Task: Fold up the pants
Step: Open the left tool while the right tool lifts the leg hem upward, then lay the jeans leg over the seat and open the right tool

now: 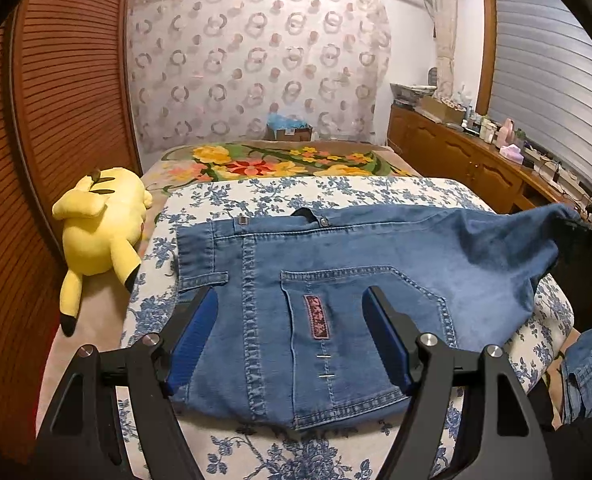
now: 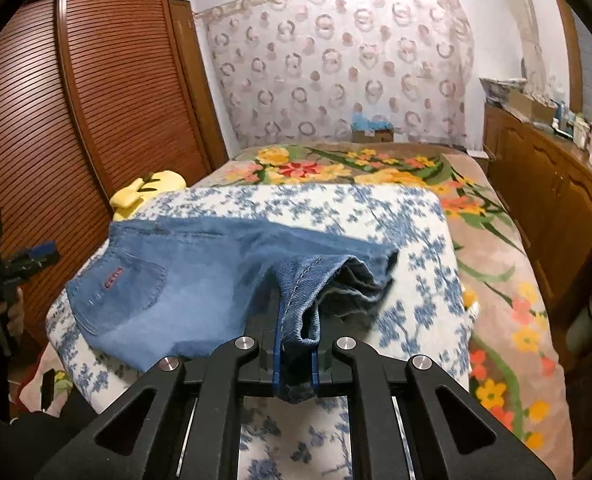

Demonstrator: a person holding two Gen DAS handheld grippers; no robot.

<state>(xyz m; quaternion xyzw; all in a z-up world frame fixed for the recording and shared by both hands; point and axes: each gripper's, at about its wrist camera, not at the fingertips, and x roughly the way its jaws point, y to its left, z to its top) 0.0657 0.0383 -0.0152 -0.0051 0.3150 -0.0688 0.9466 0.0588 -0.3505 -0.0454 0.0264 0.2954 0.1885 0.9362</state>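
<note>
Blue denim pants (image 1: 335,280) lie on a white cushion with blue flowers (image 1: 296,194), back pocket with a red label up. My left gripper (image 1: 292,300) is open and hovers over the seat of the pants, a finger on each side of the pocket. My right gripper (image 2: 296,320) is shut on the leg end of the pants (image 2: 299,304) and holds it lifted over the cushion (image 2: 415,240). The pants' seat lies flat at the left in the right wrist view (image 2: 144,280). The left gripper shows there at the far left (image 2: 36,256).
A yellow plush toy (image 1: 100,236) lies left of the cushion beside a brown slatted wardrobe (image 1: 56,120). A floral blanket (image 2: 475,240) covers the bed behind and to the right. A wooden sideboard (image 1: 475,156) with small items runs along the right wall.
</note>
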